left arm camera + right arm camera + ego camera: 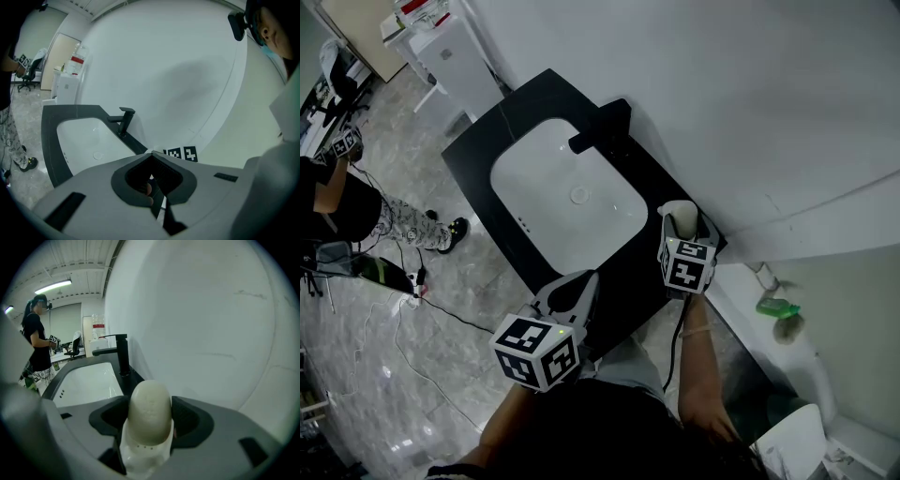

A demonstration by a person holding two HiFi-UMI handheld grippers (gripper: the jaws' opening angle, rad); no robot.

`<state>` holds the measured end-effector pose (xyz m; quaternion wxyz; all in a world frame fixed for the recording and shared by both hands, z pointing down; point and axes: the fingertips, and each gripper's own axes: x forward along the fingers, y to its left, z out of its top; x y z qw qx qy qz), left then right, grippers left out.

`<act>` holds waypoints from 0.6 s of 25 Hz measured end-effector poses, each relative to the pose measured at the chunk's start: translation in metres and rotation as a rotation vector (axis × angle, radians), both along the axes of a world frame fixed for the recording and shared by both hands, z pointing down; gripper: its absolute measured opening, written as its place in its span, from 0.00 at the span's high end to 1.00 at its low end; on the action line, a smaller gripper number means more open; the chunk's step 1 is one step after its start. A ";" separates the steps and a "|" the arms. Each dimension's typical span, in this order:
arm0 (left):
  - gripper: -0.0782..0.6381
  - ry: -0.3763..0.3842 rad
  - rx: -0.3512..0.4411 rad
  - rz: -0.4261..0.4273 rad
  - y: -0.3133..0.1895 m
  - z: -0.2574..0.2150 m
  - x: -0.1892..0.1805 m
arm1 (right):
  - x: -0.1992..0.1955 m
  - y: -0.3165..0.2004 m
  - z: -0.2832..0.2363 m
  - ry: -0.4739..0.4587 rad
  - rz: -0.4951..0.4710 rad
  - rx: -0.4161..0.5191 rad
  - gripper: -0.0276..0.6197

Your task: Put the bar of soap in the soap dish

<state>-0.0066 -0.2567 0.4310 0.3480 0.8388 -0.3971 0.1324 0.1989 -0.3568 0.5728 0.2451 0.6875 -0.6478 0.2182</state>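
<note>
Head view first: I'm mid-carry. My right gripper (684, 228) is pinching the bar of soap (676, 212) over the right-hand end of the black surface (483, 136), right of centre in the frame. My left gripper (577, 287) hangs at lower centre over the front edge, doing nothing useful. The white sink (539, 169) fills the middle, with the black faucet (600, 127) just above it. There's a green bottle (778, 307) off at the right and a person (333, 202) at the far left, both well out of the way.

Left gripper view: jaws pressed together at the tips, nothing between them.

Right gripper view: the soap stands upright between the jaws at lower centre. Right beneath it is a white piece with small drain holes (143, 455), which I take to be the soap dish. I can't tell if they're touching yet.

So my guess at the next bit: ease the soap down flat into the dish, then let go. Nothing's blocking it, though the wall is close behind.
</note>
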 end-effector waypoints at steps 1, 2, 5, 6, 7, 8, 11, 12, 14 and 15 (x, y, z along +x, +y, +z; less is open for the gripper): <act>0.90 -0.004 -0.006 0.000 0.001 0.002 -0.001 | 0.000 0.000 0.002 0.005 0.000 -0.001 0.49; 0.90 -0.008 -0.011 0.000 0.002 0.004 -0.001 | 0.000 0.001 0.005 0.007 0.001 -0.003 0.49; 0.90 -0.020 -0.017 0.001 0.003 0.006 -0.003 | 0.000 0.001 0.011 0.013 0.002 0.003 0.49; 0.90 -0.025 -0.017 0.001 0.003 0.006 -0.003 | 0.000 0.001 0.011 0.015 0.002 0.010 0.49; 0.90 -0.029 -0.016 0.001 0.004 0.007 -0.004 | 0.000 0.001 0.012 0.015 0.004 0.019 0.49; 0.90 -0.032 -0.015 0.001 0.005 0.008 -0.005 | 0.000 0.002 0.013 0.012 0.005 0.027 0.49; 0.90 -0.038 -0.012 -0.001 0.007 0.010 -0.007 | -0.001 0.003 0.016 -0.004 0.007 0.050 0.49; 0.90 -0.039 -0.011 0.000 0.007 0.010 -0.007 | -0.001 0.003 0.016 -0.007 0.008 0.056 0.49; 0.90 -0.040 -0.012 0.004 0.007 0.011 -0.007 | -0.001 0.003 0.016 -0.010 0.008 0.065 0.49; 0.90 -0.041 -0.013 0.006 0.007 0.011 -0.006 | -0.001 0.003 0.016 -0.009 0.008 0.067 0.49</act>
